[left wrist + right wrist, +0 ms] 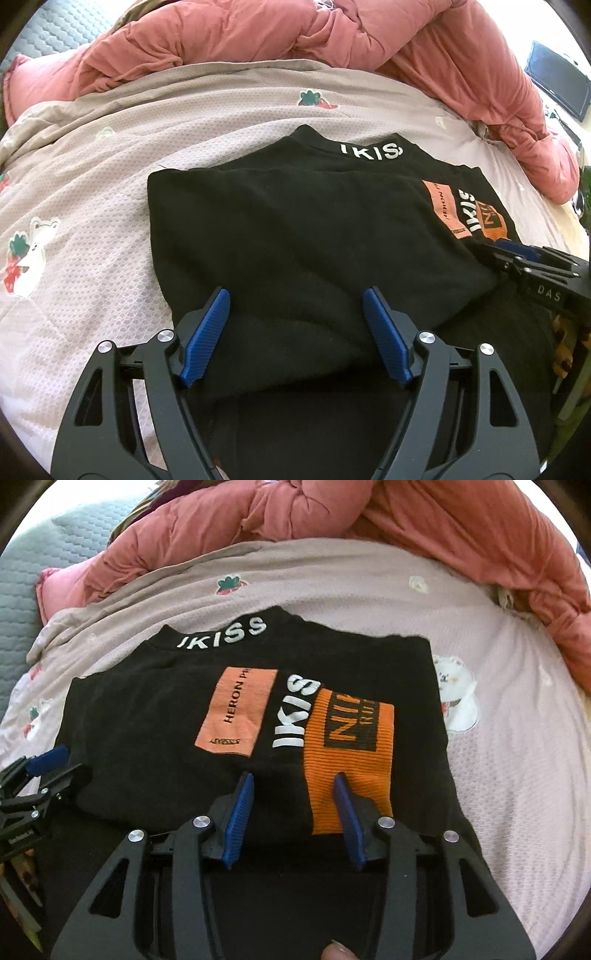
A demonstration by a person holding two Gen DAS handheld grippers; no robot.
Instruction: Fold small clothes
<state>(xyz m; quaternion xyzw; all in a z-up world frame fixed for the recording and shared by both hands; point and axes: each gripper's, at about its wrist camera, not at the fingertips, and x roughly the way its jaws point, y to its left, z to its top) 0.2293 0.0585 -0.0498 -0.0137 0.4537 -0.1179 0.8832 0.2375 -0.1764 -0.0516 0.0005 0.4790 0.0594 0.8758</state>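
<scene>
A black top (295,221) lies folded flat on the bed, its collar lettered "IKISS" at the far side. Two orange patches (347,749) and white lettering show on a sleeve laid across its right half. My left gripper (295,295) stands open over the near left part of the top, with only flat black cloth between its blue pads (210,328). My right gripper (293,779) stands open over the near edge, one pad on black cloth and the other on the bright orange patch. Each gripper shows at the edge of the other's view: left gripper (48,771), right gripper (517,254).
The top rests on a pale pink bedsheet (92,184) printed with strawberries and bears. A bunched salmon duvet (295,33) runs along the far side and down the right. A grey quilted surface (22,609) lies at the far left. A dark screen (557,85) stands at the far right.
</scene>
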